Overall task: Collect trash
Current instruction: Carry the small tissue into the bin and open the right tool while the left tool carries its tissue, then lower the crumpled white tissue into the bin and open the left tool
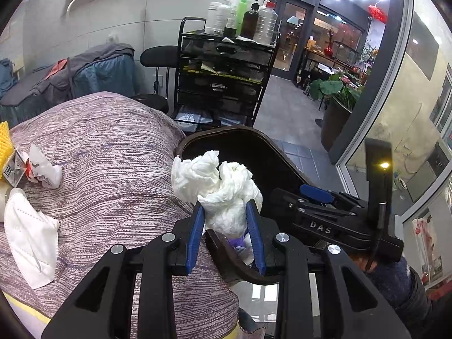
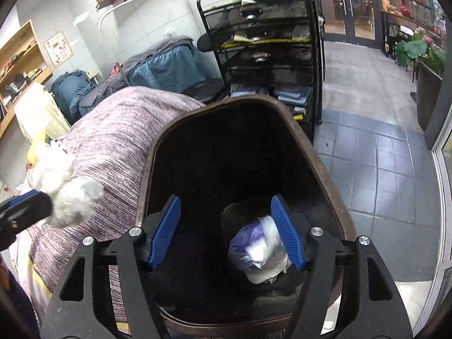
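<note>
My left claw (image 1: 227, 226) pinches 1 wad of white tissue (image 1: 217, 186) between its blue pads, at centre frame in the left view, just over the near rim of the dark bin (image 1: 248, 152). In the right view the same wad (image 2: 67, 195) shows at the left edge, still outside the bin's brown rim (image 2: 319, 163). My right claw (image 2: 228, 231) hangs spread over the bin mouth, holding nothing; below it, at lower centre, lies 1 purple-and-white bundle (image 2: 260, 251) on the bin floor. The wad looks very light, soft and squashy, so it should not slip but could cling to the ribbed pads or shed bits when let go; the bunched lower part, where I grip it now, seems the firmest hold. On the striped bedcover (image 1: 107, 155) at the left of the left view I count 3 more pieces: 1 white mask (image 1: 28, 234), 1 crumpled wrapper (image 1: 42, 169) and 1 small carton (image 1: 12, 171). The mask is limp and flat, best taken by an edge or fold, I judge. A yellow thing at the far left edge is cut off; I cannot tell what it is.
</note>
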Available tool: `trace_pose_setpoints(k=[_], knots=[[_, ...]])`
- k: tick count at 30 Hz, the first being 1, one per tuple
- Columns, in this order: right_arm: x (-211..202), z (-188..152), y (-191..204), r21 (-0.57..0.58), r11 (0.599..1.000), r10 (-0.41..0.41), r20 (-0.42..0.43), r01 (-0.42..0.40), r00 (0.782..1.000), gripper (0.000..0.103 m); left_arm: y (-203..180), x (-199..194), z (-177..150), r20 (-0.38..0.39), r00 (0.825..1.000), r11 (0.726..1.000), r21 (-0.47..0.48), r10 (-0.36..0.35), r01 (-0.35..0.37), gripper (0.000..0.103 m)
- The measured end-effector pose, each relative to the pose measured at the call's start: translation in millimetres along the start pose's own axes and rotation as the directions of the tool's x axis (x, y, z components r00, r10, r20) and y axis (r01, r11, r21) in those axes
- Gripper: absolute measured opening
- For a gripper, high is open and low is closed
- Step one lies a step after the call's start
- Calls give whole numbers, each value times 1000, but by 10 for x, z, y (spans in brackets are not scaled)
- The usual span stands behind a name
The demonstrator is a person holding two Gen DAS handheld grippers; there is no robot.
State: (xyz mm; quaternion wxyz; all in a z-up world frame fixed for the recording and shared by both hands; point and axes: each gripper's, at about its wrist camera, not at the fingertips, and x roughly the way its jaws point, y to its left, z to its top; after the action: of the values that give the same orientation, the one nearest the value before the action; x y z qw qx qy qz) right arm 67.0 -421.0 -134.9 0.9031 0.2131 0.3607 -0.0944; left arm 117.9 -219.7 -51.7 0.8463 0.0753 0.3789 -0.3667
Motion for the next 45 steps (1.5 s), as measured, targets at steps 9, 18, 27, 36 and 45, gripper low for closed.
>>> trace_pose_setpoints(k=[9, 18, 27, 36, 45], knots=[[-427, 112, -134, 43, 997, -72, 159, 66, 985, 77, -138, 142, 92, -30, 999, 999, 8, -35, 36, 30], [-693, 209, -367, 110, 987, -138, 235, 115, 962, 78, -333, 484, 217, -94, 994, 998, 39, -51, 55, 30], [-769, 216, -473, 139, 983, -151, 240, 120, 959, 79, -374, 688, 211, -138, 990, 998, 54, -36, 43, 44], [-782, 206, -541, 171, 977, -166, 244, 126, 956, 89, -409, 656, 183, -85, 996, 996, 85, -21, 29, 85], [-829, 220, -513, 180, 977, -157, 255, 112, 954, 89, -442, 351, 246, 29, 999, 995, 96, 24, -27, 94]])
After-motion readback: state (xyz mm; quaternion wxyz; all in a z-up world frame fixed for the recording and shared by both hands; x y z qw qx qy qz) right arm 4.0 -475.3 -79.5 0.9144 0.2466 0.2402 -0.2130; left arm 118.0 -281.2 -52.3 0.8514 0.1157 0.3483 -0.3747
